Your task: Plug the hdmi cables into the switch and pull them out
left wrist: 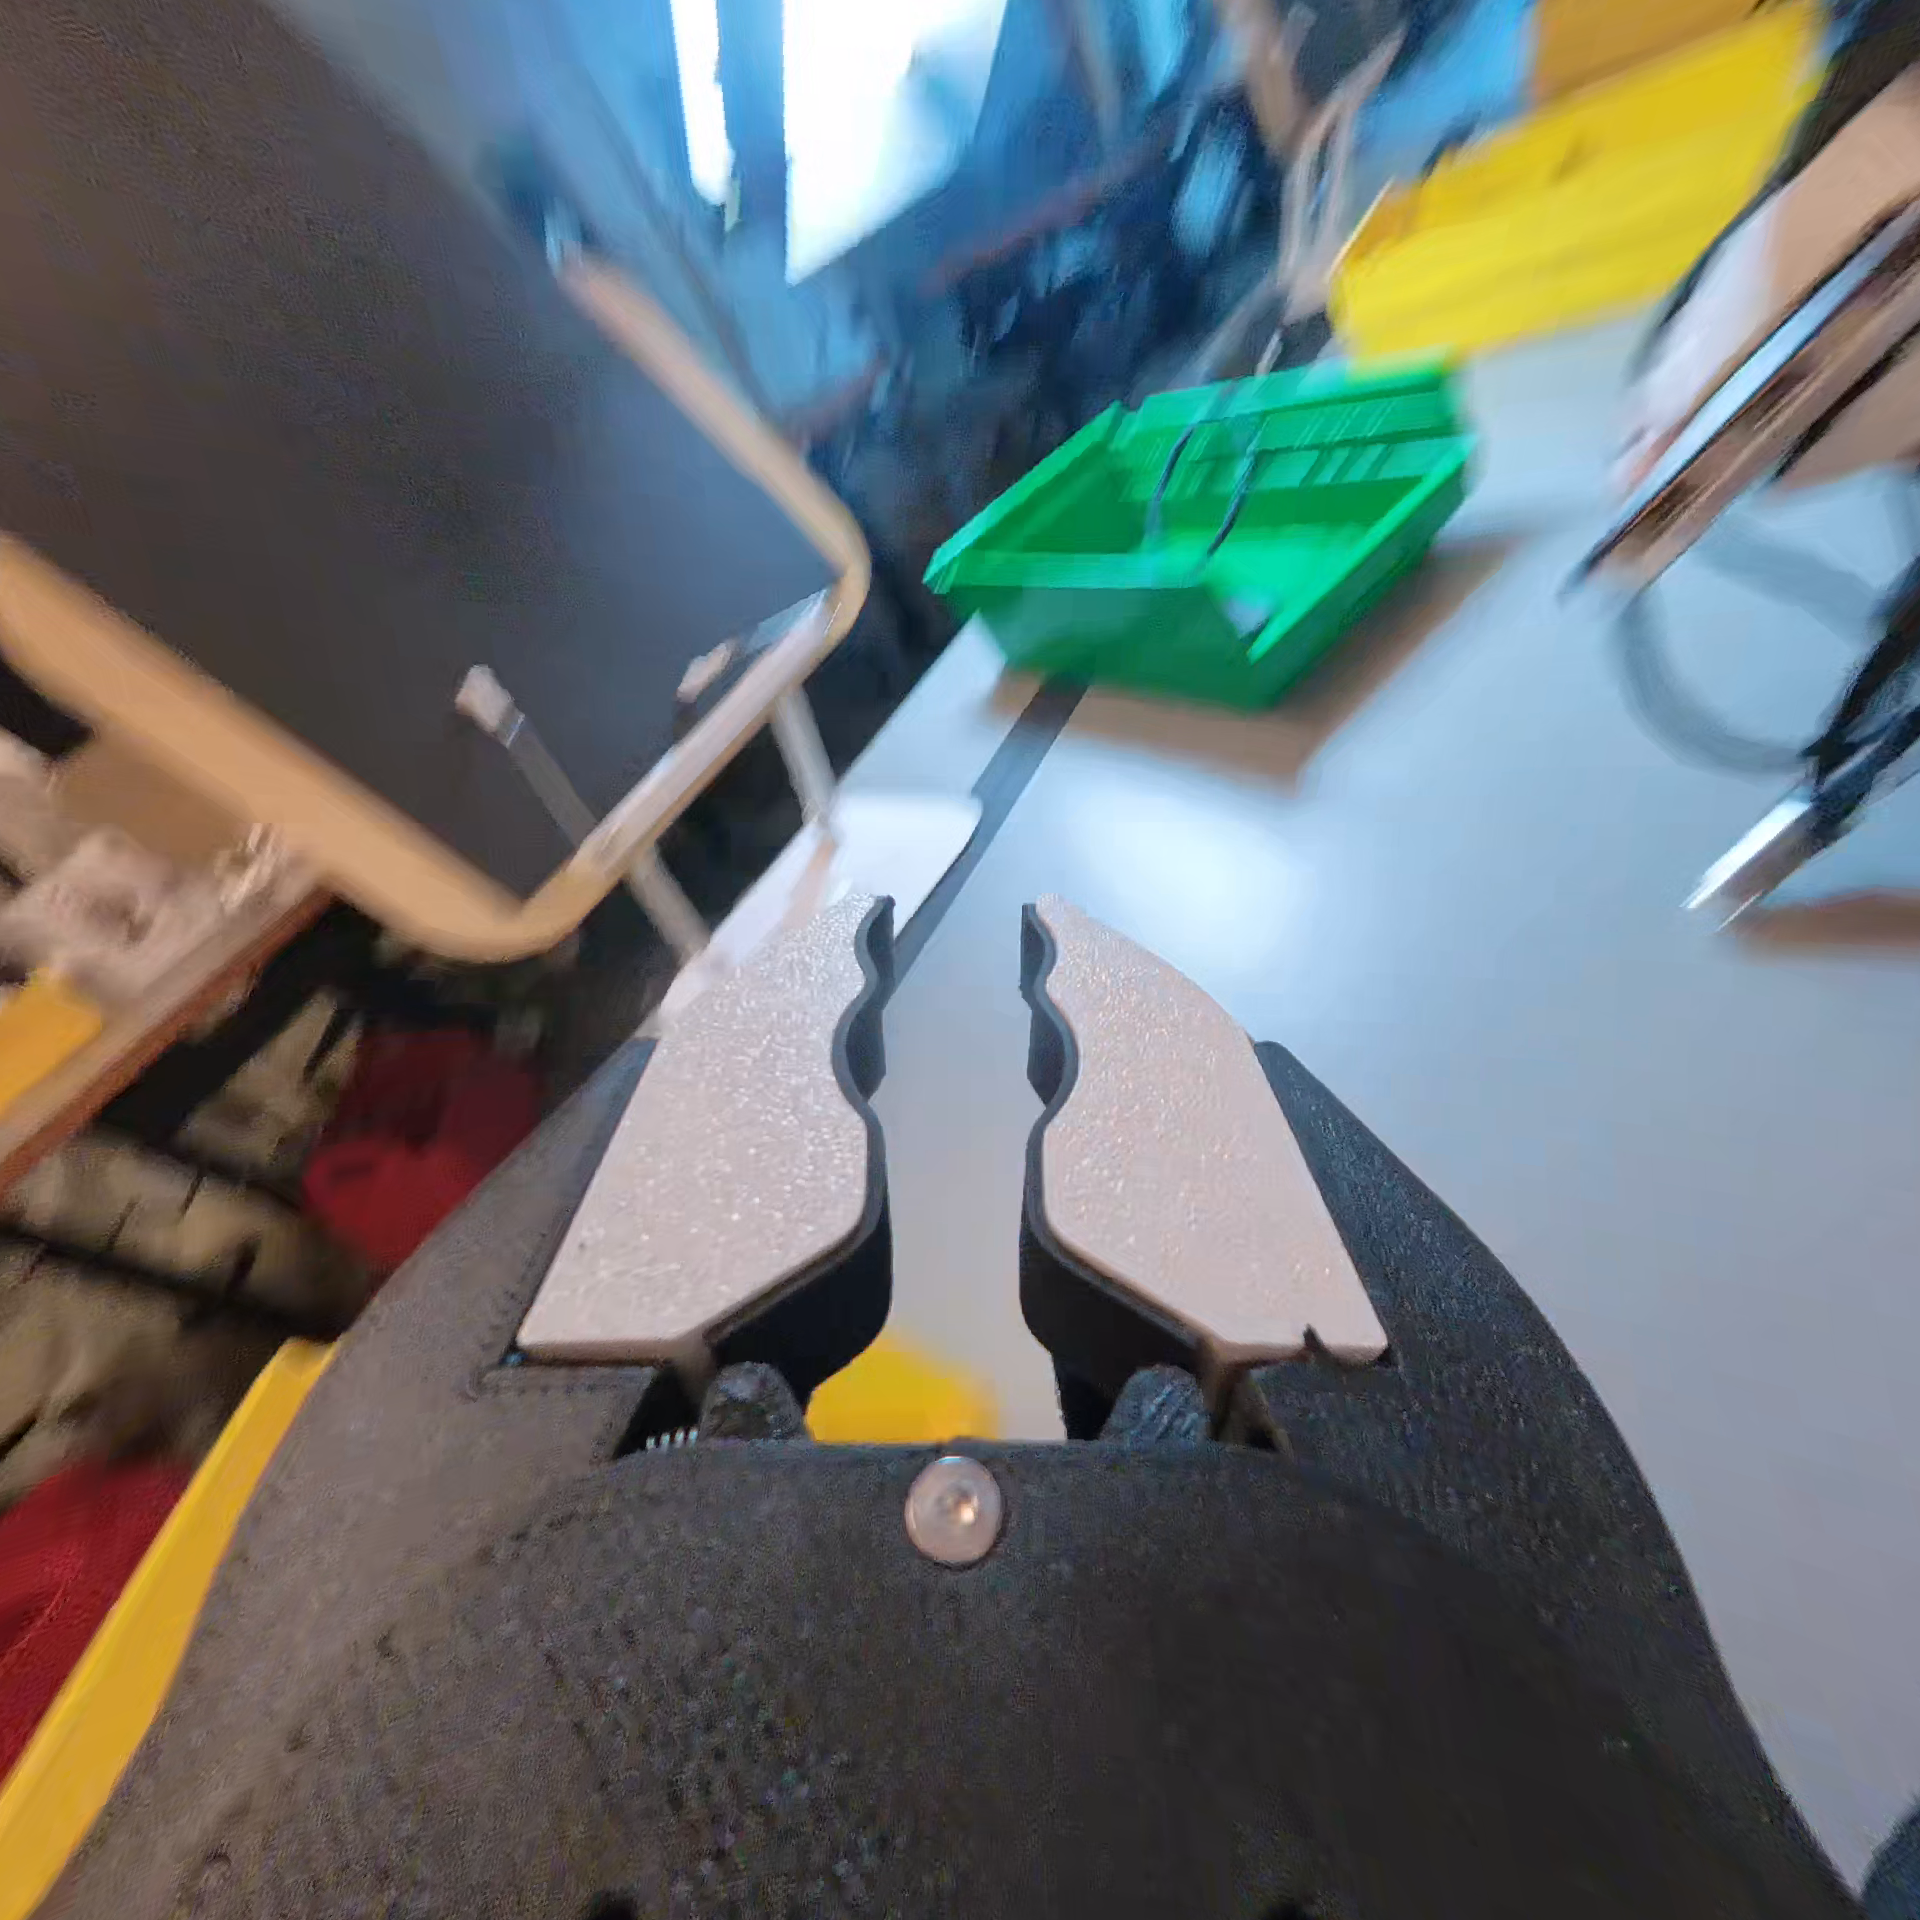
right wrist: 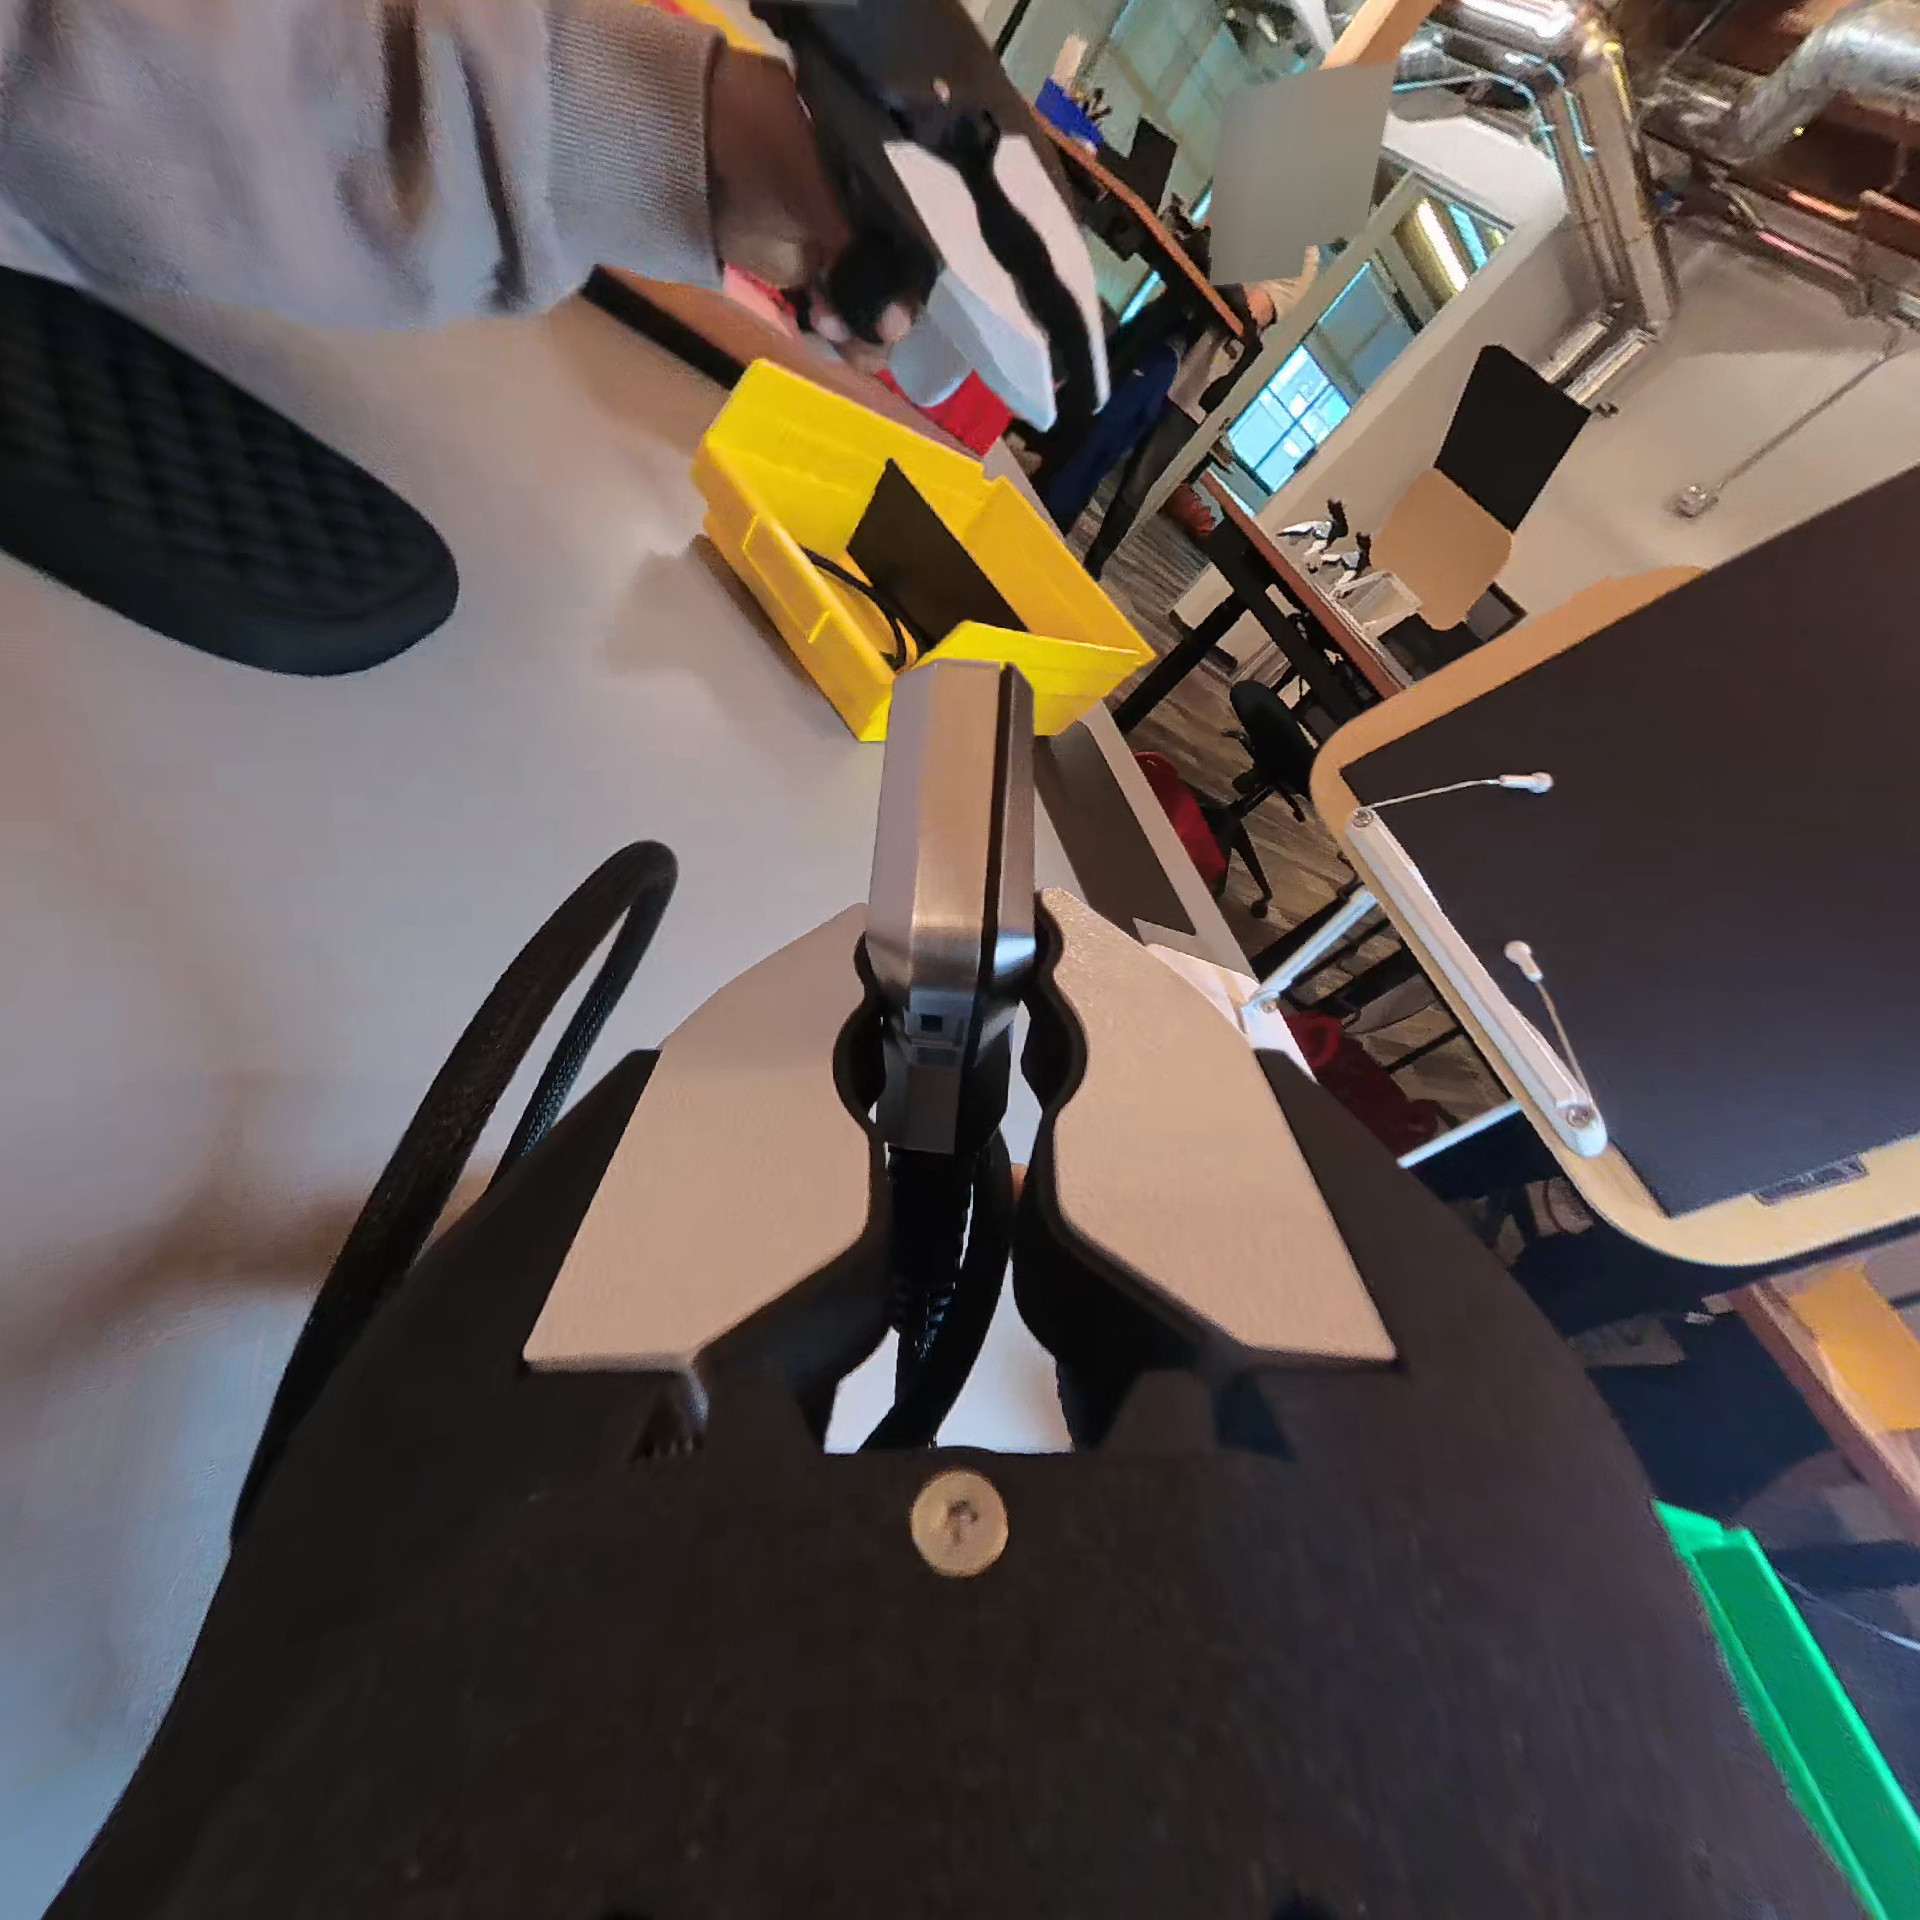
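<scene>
In the left wrist view, heavily smeared by motion, the left gripper (left wrist: 956,951) stood empty over the pale table (left wrist: 1455,1039), its two fingers (left wrist: 727,1132) parted by a moderate gap with nothing between them. Ahead and somewhat to the right lay a green bin (left wrist: 1195,561) on the table, thin dark lines of what might be cable inside it, and beyond that a yellow bin (left wrist: 1558,208); neither the switch nor a plug could be made out here. In the right wrist view the right gripper (right wrist: 951,961) was clamped on the switch (right wrist: 940,821), a slim grey metal slab held on edge. Its long axis ran straight out along the fingers, its far end pointing toward the yellow bin (right wrist: 790,488), which held a black flat piece and a loop of cord. One hdmi cable (right wrist: 930,1091) sat plugged into the near end of the switch, inside the hollow of the fingers, and its braided black cord looped out to the left over the table (right wrist: 520,790). The left gripper (right wrist: 997,270) showed farther off, up and to the left past the bin, held by a sleeved arm (right wrist: 364,156), so any pull on the plug would probably need it brought back toward the switch's near end. No brand, label or writing could be read in either view.
</scene>
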`<state>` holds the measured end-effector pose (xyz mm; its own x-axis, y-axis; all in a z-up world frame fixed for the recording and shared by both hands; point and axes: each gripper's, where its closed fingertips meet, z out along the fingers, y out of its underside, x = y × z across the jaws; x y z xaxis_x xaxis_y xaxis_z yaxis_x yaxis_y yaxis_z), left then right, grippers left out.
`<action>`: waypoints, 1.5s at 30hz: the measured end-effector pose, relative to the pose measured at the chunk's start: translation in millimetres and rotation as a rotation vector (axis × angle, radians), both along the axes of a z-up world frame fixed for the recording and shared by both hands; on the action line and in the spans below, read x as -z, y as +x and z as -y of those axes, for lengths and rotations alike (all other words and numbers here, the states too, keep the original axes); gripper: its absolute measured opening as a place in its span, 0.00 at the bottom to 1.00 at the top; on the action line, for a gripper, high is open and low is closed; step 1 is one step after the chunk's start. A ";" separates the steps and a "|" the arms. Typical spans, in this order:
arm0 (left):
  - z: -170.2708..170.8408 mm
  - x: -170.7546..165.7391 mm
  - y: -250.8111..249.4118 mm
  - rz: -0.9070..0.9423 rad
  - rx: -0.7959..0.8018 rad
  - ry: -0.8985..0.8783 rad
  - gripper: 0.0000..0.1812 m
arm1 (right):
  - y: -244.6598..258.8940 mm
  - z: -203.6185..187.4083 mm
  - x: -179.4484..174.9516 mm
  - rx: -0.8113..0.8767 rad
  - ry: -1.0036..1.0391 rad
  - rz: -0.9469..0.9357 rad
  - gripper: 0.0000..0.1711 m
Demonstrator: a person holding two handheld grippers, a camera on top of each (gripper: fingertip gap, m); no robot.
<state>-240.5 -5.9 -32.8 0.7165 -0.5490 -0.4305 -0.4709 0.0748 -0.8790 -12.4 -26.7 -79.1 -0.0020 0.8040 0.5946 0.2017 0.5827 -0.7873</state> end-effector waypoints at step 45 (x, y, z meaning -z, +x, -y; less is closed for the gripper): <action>2.9 10.2 -152.2 -0.559 -0.100 -0.675 0.04 | 19.0 -15.3 -1.7 -0.017 -0.150 -0.060 0.13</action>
